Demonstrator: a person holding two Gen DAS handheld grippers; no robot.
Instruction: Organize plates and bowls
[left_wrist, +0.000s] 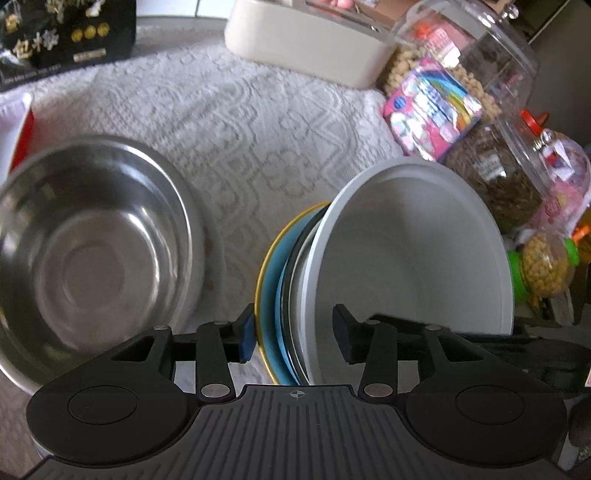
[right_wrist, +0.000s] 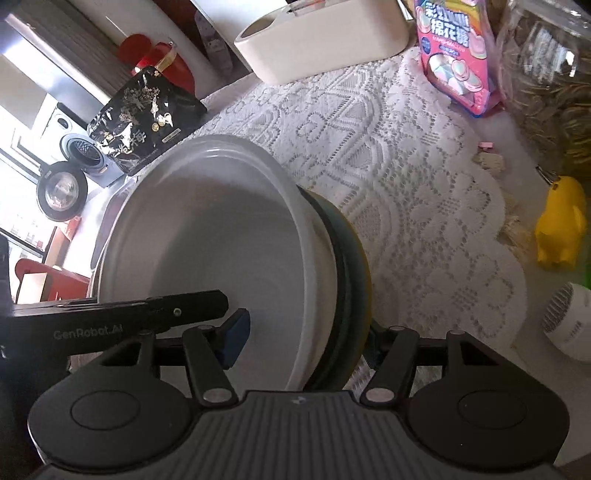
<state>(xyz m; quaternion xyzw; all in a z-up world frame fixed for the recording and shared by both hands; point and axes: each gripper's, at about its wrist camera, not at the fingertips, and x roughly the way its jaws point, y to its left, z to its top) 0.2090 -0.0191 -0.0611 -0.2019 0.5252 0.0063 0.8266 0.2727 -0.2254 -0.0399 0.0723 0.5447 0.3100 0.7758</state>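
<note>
A tilted stack of dishes is held between both grippers above the lace tablecloth: a grey-white bowl (left_wrist: 410, 258) on top, a dark dish and a blue plate with a yellow rim (left_wrist: 267, 280) under it. My left gripper (left_wrist: 295, 332) is shut on the stack's edge, one pad on the blue plate, the other inside the grey bowl. In the right wrist view my right gripper (right_wrist: 303, 339) is shut on the same stack, one pad inside the grey bowl (right_wrist: 221, 236), the other behind the dark and yellow-rimmed plates (right_wrist: 351, 266). A steel bowl (left_wrist: 81, 254) sits to the left.
A beige box (left_wrist: 306, 44) stands at the back. Clear jars of snacks (left_wrist: 491, 177) and a pink candy bag (left_wrist: 432, 107) line the right side. A black bag (left_wrist: 62, 33) lies back left. A yellow toy (right_wrist: 561, 221) and a white object (right_wrist: 572, 325) sit at right.
</note>
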